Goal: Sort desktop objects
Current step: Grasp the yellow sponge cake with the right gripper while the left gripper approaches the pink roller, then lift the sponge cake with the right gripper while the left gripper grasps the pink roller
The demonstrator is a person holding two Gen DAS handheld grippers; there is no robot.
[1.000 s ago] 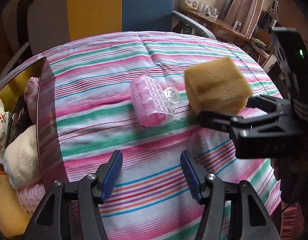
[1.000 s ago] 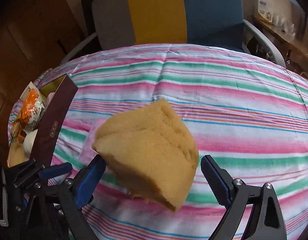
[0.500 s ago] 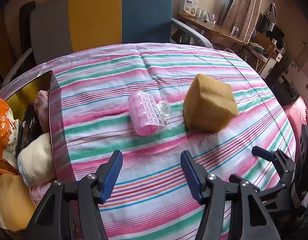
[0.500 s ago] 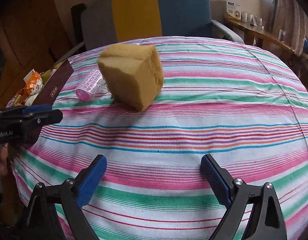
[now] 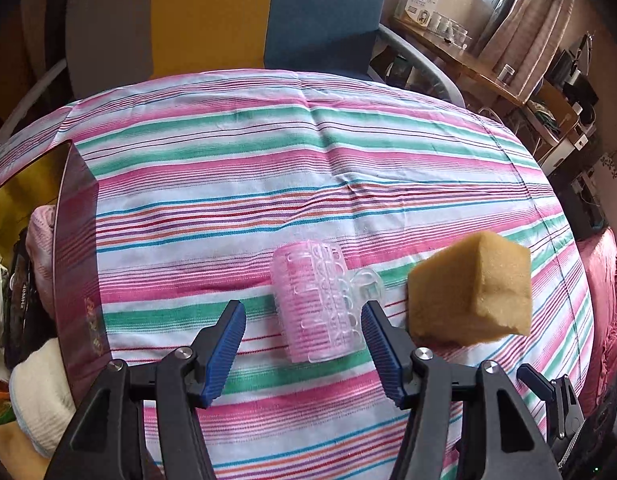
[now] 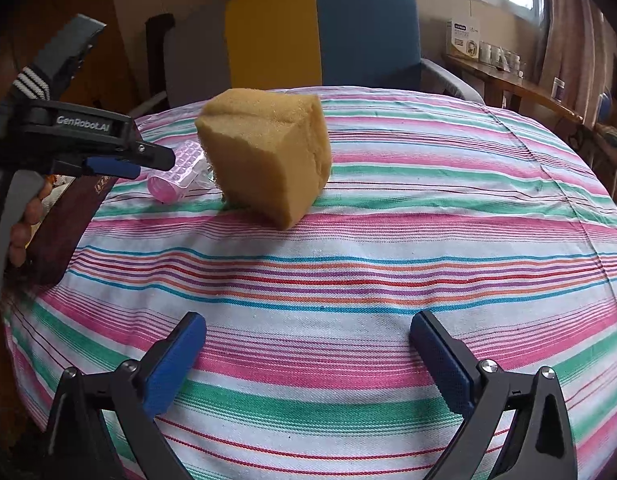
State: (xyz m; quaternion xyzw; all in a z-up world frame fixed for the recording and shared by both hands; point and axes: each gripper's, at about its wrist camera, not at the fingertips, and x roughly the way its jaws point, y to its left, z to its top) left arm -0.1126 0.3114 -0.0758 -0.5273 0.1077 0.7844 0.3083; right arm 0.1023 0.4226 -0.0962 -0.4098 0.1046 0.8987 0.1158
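Pointing steeply down at the striped tablecloth (image 5: pixel 348 168), the left gripper (image 5: pixel 302 326) closes its jaws, part-open, around the near end of the pink hair roller (image 5: pixel 312 304), pads not pressing. The sponge (image 6: pixel 268 160) rests tilted on one edge just right of the roller at frame centre. The right gripper (image 6: pixel 308 356), bottom of its view, is opening wide on nothing. A hand (image 6: pixel 24 220) grips the left handle beside the maroon box (image 5: pixel 78 256).

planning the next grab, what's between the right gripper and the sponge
Nothing: in the right wrist view only bare striped cloth lies between the right gripper, jaws opening and empty, and the sponge.
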